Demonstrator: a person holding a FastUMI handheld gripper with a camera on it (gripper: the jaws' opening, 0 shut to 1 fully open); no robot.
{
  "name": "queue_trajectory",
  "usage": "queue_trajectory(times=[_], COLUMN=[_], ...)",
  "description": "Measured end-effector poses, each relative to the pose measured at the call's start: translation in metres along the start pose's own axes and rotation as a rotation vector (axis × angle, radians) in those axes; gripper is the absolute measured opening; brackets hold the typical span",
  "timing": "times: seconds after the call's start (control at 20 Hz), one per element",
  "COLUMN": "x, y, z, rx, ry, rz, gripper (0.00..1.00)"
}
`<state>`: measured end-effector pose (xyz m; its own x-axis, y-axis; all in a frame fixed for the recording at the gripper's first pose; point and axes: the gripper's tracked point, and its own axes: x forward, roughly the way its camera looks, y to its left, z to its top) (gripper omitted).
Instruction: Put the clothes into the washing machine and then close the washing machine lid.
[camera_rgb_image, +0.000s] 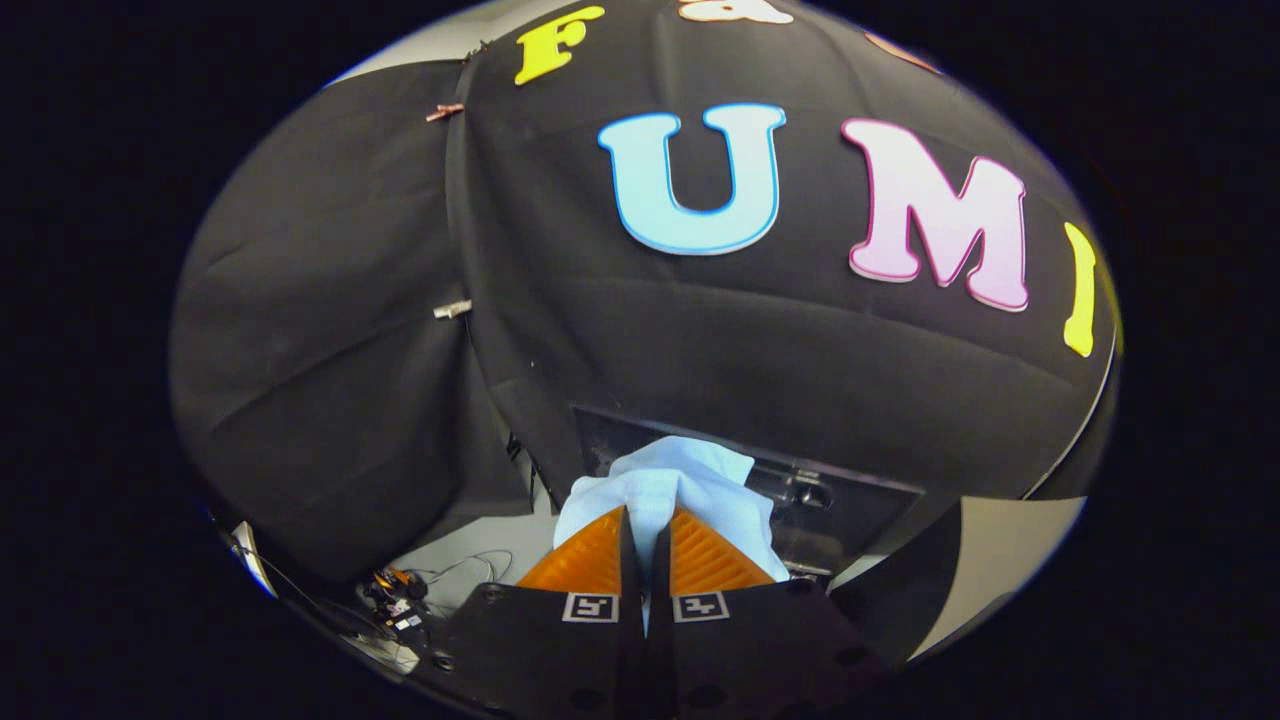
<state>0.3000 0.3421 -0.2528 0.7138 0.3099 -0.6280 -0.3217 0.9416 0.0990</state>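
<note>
gripper (645, 525) clamping the pale blue cloth (680, 490), fingers nearly closed on it.
cloth is bunching up in soft folds, pinched between both fingers and spilling just beyond the tips and to either side. it is hanging in front of a dark machine panel (850, 500) sitting right behind it. black booth cloth is filling the back; cables (400, 595) are lying on a pale floor patch beside the fingers, well apart from the cloth.

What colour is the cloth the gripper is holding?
Pale blue cloth, seen in the gripper view, pinched between the fingers of the shut gripper.
</note>
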Motion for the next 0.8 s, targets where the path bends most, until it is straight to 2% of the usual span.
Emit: queue_trajectory(times=[0.2, 0.45, 0.65, 0.8], x=[0.034, 0.059, 0.075, 0.078], y=[-0.005, -0.011, -0.017, -0.026], z=[-0.041, -0.089, -0.120, -0.138], rx=[-0.011, -0.085, -0.094, -0.090], ry=[0.100, 0.190, 0.253, 0.319], rz=[0.033, 0.051, 0.065, 0.044], gripper=[0.05, 0.05, 0.06, 0.05])
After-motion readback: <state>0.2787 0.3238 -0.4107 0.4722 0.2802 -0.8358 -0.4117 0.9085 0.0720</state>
